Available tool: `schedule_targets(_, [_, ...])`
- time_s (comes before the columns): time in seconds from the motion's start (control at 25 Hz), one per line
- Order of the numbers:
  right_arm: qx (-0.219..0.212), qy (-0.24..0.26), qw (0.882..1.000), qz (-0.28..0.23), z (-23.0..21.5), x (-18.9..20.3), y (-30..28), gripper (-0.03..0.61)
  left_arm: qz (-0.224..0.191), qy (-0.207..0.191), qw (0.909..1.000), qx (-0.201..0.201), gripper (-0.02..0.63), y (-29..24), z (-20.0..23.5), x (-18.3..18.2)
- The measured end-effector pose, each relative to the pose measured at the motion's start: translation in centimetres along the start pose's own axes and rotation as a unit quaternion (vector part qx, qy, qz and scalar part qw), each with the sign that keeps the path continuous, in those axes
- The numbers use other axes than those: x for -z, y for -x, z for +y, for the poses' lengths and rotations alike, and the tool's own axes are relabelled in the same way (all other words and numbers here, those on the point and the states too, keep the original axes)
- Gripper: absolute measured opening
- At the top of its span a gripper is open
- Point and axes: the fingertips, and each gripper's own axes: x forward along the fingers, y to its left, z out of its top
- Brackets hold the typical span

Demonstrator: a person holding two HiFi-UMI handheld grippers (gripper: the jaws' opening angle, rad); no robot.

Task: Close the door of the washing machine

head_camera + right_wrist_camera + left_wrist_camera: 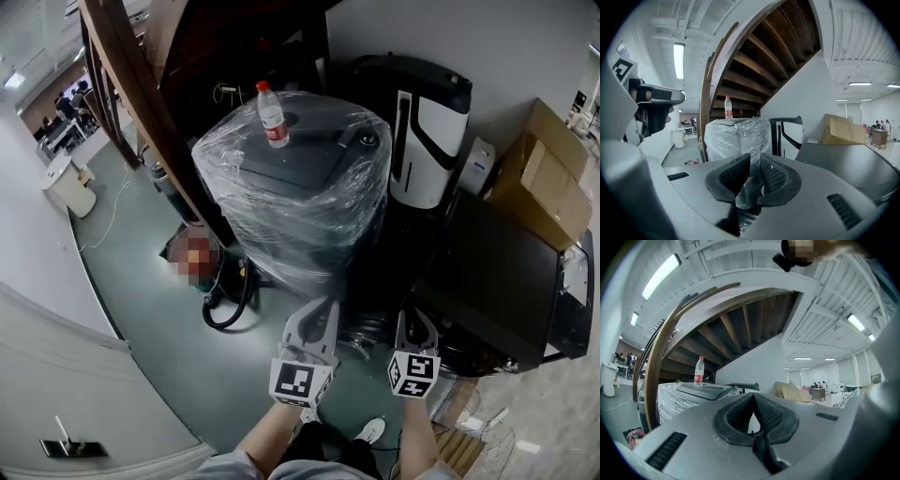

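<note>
The film-wrapped washing machine [291, 187] is seen at 12 o'clock from both grippers, with a red-labelled water bottle [273, 114] stood upright on its top; the label's print cannot be read. The left gripper [317, 309] is held closed on nothing, and the right gripper [415, 319] is held narrowly parted and empty.

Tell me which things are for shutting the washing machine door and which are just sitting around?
For the job: left gripper, right gripper, dark machine beside them, likely the washer, door not clearly visible.

Just lying about: water bottle, plastic-wrapped machine, cardboard boxes, black hose, black-and-white appliance.
</note>
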Motion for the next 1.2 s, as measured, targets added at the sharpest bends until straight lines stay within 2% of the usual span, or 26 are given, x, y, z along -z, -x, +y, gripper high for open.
schedule_targets(0.4, [-0.053,0.028,0.995,0.074,3.8,6.6,-6.9,0.049,0.002,0.000,0.9995,-0.032,0.002,1.2,3.0,0.9])
schedule_targets(0.6, [-0.093,0.044,0.987,0.122,6.6,11.6,-11.4,0.061,0.006,-0.002,0.9988,-0.048,0.002,2.1,4.8,1.6])
schedule_targets(0.8, [-0.120,0.089,0.977,0.155,8.3,16.5,-15.5,0.061,0.008,-0.001,0.9982,-0.059,0.002,2.4,6.0,2.3])
schedule_targets(0.92, [-0.126,0.106,0.964,0.208,8.9,20.2,-17.0,0.045,0.007,-0.003,0.9981,-0.060,0.002,2.7,6.5,2.4])
schedule_targets(1.0, [-0.137,0.140,0.951,0.239,9.7,22.2,-17.5,0.014,0.009,0.000,0.9979,-0.065,0.002,3.1,7.0,2.6])
schedule_targets(1.08, [-0.147,0.176,0.938,0.261,10.6,24.0,-17.9,0.013,0.013,0.000,0.9975,-0.069,0.002,3.6,7.6,2.8])
schedule_targets(1.2, [-0.152,0.188,0.925,0.293,11.2,26.3,-18.8,0.014,0.013,0.001,0.9970,-0.076,0.002,4.1,8.5,2.9])
